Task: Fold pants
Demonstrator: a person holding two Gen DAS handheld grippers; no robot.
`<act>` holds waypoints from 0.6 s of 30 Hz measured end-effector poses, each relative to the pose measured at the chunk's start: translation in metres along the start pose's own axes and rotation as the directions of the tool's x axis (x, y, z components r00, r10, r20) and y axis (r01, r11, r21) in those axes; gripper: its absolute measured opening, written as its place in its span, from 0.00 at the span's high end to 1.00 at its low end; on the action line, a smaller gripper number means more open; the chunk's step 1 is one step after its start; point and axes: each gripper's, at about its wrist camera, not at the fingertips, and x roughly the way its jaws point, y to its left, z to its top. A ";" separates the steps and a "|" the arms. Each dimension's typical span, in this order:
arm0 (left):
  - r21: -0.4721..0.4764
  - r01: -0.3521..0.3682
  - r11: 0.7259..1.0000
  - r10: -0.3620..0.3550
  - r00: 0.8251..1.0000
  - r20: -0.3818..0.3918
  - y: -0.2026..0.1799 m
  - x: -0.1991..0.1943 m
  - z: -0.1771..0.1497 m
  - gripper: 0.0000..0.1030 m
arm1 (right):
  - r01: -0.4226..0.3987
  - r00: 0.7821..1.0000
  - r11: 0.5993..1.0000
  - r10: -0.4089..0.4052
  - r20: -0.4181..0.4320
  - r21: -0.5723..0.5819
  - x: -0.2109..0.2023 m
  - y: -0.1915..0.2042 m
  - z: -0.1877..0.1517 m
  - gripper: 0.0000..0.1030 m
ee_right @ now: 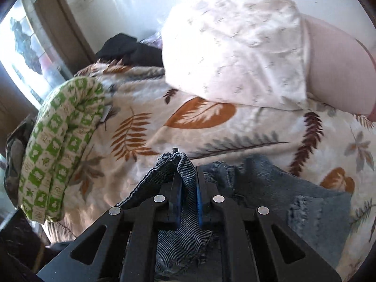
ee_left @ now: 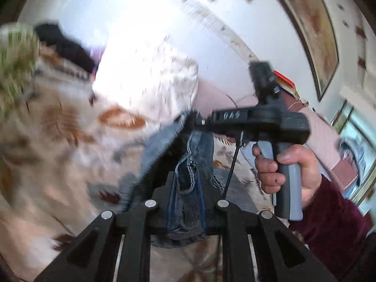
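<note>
The pants are blue denim jeans [ee_right: 312, 202]. In the right wrist view my right gripper [ee_right: 187, 188] is shut on a bunched denim edge [ee_right: 181, 164], with the rest of the jeans spread to the right on the leaf-print bedspread [ee_right: 211, 136]. In the left wrist view, which is blurred by motion, my left gripper [ee_left: 186, 188] is shut on a fold of the jeans [ee_left: 185, 202] lifted above the bed. My right gripper [ee_left: 199, 122] also shows there, held by a hand [ee_left: 289, 169], pinching the same denim just ahead of the left one.
A white pillow [ee_right: 235, 47] and a pink pillow [ee_right: 338, 75] lie at the head of the bed. A green-and-white patterned roll [ee_right: 58, 145] lies at the left. Dark clothing [ee_right: 127, 49] sits behind it. Framed pictures [ee_left: 312, 30] hang on the wall.
</note>
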 end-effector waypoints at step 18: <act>-0.223 -0.093 0.970 0.057 0.985 -0.161 0.052 0.011 -0.024 0.08 | 0.005 1.000 1.000 -0.005 -0.025 -0.024 0.031 0.029 0.002 0.92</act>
